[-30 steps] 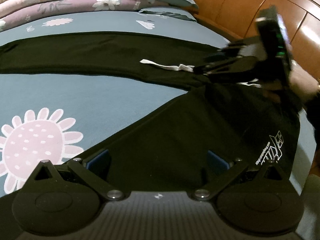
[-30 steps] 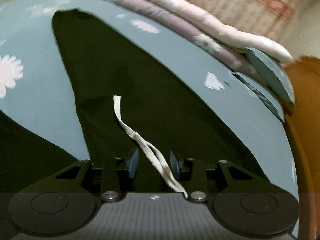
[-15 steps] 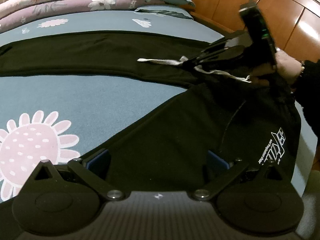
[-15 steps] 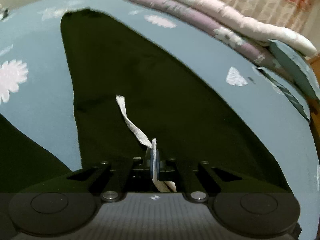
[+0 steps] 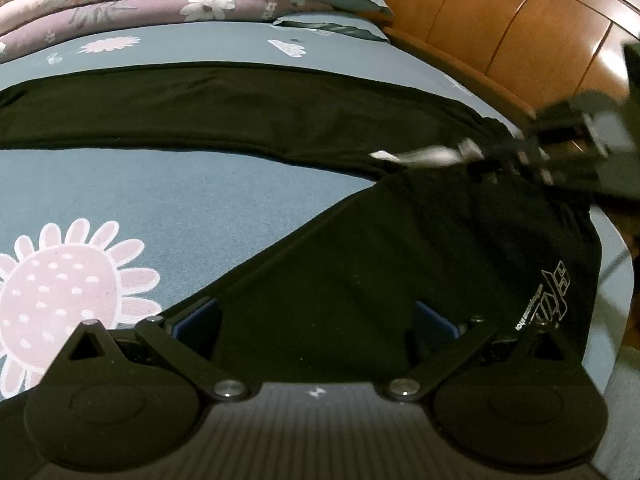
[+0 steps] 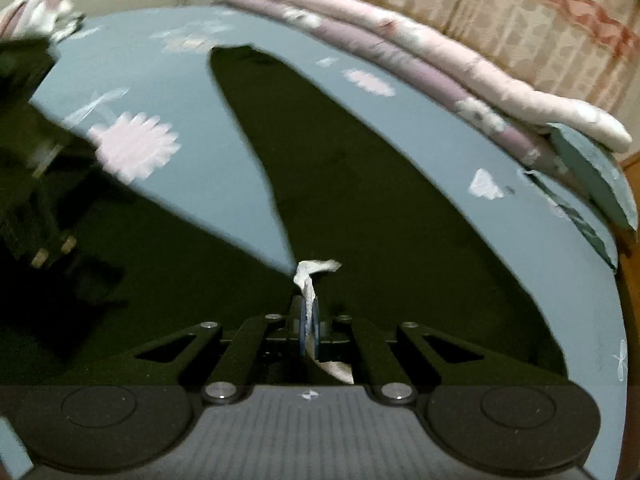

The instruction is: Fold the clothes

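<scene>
My right tongs (image 6: 310, 330) are clenched on the flat white woven drawstring (image 6: 308, 284) of the matte black trousers (image 5: 320, 272), spread in a V across the flower-printed blue bed (image 5: 180, 196). My left tongs (image 5: 316, 320) gape wide above one smooth leg.

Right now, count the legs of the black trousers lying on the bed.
2. One black trouser leg stretches across the blue flowered bed sheet toward the folded quilts; the other leg runs under the open left tongs. Nothing suggests hidden ones.
</scene>
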Tool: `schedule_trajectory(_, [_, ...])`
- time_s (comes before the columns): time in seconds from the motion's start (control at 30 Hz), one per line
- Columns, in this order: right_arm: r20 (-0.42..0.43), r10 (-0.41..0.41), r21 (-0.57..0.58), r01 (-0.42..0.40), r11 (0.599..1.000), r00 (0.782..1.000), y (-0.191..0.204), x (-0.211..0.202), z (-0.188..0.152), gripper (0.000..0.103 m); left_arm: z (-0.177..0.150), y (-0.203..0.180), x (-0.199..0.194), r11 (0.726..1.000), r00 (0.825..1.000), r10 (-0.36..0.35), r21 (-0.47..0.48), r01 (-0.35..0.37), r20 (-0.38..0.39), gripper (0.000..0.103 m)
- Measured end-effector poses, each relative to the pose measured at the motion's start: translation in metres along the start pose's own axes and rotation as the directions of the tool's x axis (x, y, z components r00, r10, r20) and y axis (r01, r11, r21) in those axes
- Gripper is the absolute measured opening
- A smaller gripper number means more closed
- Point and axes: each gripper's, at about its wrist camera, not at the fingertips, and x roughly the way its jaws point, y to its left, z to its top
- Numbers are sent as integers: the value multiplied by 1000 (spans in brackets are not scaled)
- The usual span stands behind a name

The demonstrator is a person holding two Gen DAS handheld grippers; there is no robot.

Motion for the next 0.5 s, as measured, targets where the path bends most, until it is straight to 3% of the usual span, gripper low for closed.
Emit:
schedule_trajectory(0.1, [-66,0,-68,-5,998,998,20,3,-15,17,-1,-1,-1,1000,1000,3,3,-3,0,102])
schedule_trajectory(0.23, [-121,0,-64,-8,998,993,33,2,-27,21,-2,0,-4,1000,1000,6,-3,-6,2,102])
schedule_trajectory(0.33, [-104,-4,-68,-3,998,995,39,-8,-26,27,-3,0,-11,1000,1000,3,-7,-3,11,102])
schedule_trajectory(0.4, [-77,-5,-57,0,998,997,39,-11,-20,40,-5,1,-16,1000,1000,3,-4,-2,20,102])
schedule_trajectory(0.5, [-36,3,-12,-3,1000,999,33,-3,-5,48,-7,3,-23,1000,1000,5,-6,-5,31,102])
